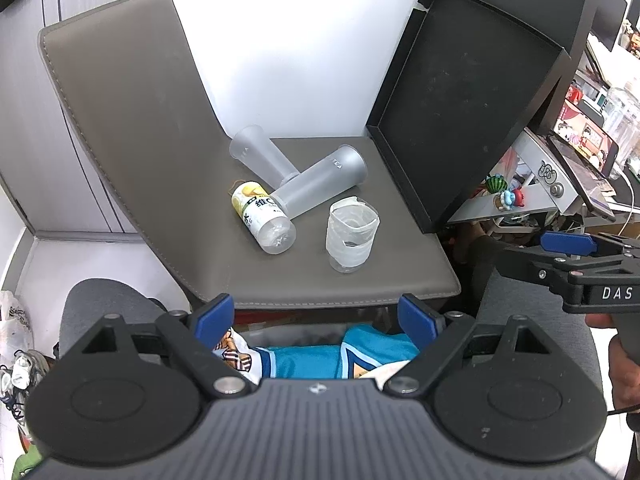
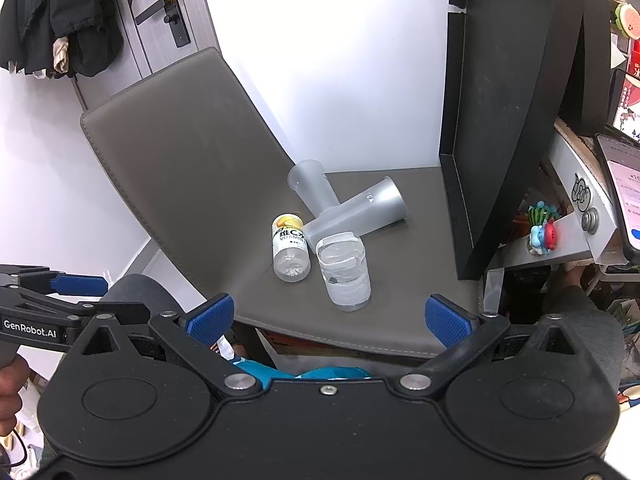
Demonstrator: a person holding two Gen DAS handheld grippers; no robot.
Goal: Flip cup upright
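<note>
two cups (image 1: 316, 184) crossed on chair seat (image 1: 400, 280); bottle (image 1: 262, 212) left

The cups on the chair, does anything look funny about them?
Yes. Two frosted cups lie tipped over on the chair seat, crossing each other, and a bottle lies beside them. Only the taped cup stands upright.

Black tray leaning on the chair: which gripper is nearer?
Right. The right gripper hovers just in front of the black tray; the left gripper is farther left.
</note>
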